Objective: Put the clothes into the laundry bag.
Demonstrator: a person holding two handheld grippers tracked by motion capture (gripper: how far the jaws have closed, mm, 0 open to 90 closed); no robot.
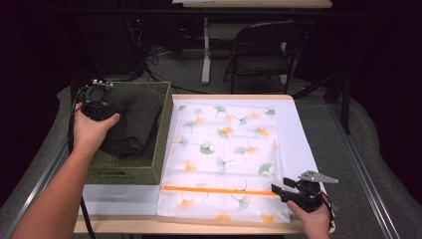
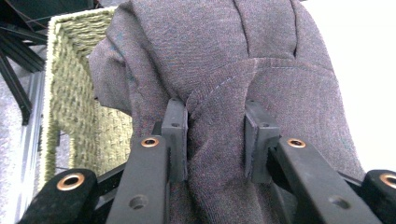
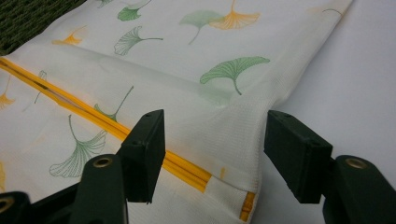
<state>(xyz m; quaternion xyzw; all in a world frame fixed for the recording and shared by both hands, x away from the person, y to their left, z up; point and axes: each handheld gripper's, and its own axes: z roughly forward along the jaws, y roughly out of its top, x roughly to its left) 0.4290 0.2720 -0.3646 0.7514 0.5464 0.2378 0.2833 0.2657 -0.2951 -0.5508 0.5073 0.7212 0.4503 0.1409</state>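
The left gripper [image 1: 98,102] has a fold of the dark garment [image 1: 130,119] pinched between its jaws, and the cloth bunches up directly ahead of its pads [image 2: 176,135] in the left gripper view. Below and to the gripper's side lies the woven basket [image 1: 130,172], which the garment is partly draped over. The step in hand looks like lifting the garment out of the basket. To do it well, the grip should stay firm on that thick fold and the lift should go straight up until the hanging cloth clears the basket rim, so that nothing snags on the weave.

Further right, the leaf-printed bag [image 1: 226,149] lies flat on the table [image 1: 119,199], with its orange zipper [image 1: 219,189] running across the near end. The right gripper [image 1: 278,190] sits at the zipper's end, its jaws standing wide apart; the bag's corner lies between them, the pads [image 3: 147,149] not pressing on it.
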